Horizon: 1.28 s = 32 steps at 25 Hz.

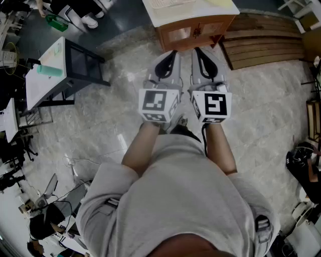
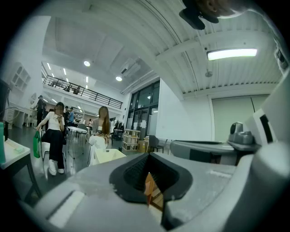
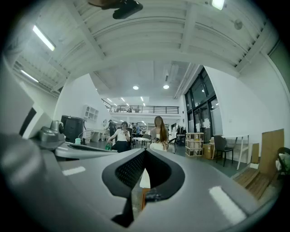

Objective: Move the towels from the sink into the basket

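Observation:
No towel and no sink shows in any view. I stand on a pale stone floor and hold both grippers level and side by side in front of my chest. In the head view my left gripper point(image 1: 172, 53) and my right gripper point(image 1: 198, 50) point at a wooden cabinet point(image 1: 193, 31). On the cabinet lies a pale thing with a perforated side point(image 1: 173, 5); whether it is the basket I cannot tell. The left gripper point(image 2: 147, 180) has its dark pads together with nothing between them. The right gripper point(image 3: 142, 180) is shut and empty too.
A stack of wooden slats point(image 1: 261, 45) lies right of the cabinet. A white desk on a black frame point(image 1: 57, 70) with a teal bottle point(image 1: 50, 70) stands at the left. Seated people point(image 2: 54, 136) are far off in the hall. Cables and gear lie at the lower left.

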### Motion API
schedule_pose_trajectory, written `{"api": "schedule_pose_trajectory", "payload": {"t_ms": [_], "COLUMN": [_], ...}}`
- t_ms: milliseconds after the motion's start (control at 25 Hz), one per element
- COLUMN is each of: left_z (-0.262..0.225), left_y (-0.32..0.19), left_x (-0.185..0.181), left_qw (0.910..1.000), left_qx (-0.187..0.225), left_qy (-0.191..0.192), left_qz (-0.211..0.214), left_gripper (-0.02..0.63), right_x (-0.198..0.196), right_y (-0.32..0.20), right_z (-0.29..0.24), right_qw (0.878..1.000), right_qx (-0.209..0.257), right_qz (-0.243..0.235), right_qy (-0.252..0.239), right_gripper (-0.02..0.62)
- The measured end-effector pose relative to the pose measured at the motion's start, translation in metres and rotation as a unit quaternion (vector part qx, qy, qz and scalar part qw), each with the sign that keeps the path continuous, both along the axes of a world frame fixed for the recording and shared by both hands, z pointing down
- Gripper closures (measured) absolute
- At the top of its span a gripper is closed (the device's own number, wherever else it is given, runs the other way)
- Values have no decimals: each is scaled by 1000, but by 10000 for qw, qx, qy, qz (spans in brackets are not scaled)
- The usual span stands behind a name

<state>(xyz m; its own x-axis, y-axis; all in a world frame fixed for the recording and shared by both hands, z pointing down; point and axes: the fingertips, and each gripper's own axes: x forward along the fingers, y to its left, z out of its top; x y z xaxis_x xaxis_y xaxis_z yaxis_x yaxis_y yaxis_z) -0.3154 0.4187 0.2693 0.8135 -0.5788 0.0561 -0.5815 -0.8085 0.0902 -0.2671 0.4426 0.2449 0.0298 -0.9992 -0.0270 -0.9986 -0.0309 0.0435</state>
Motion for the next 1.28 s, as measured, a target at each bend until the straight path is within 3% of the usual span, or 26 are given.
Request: {"api": "schedule_pose_trajectory", "payload": {"t_ms": [680,960,1280], "left_z": [26,47,64], "left_y": [-19,-66,-165], "left_x": [50,112,222], "left_qw": [9991,9973,9930], "left_qx": [-232,-360,-690], "left_qy": [-318,-356,-238], "left_qz": [128,527,924], "left_gripper": [586,586,586], "right_x": [60,115,215], "right_y": [-16,-56,-155], "right_z": [32,52,70], "right_qw": [9987,9963,9916], "right_qx": [-213,-426,-863], "right_qz": [205,588,870], "right_qy": [-418,-452,-403], "right_gripper": [589,589,589]}}
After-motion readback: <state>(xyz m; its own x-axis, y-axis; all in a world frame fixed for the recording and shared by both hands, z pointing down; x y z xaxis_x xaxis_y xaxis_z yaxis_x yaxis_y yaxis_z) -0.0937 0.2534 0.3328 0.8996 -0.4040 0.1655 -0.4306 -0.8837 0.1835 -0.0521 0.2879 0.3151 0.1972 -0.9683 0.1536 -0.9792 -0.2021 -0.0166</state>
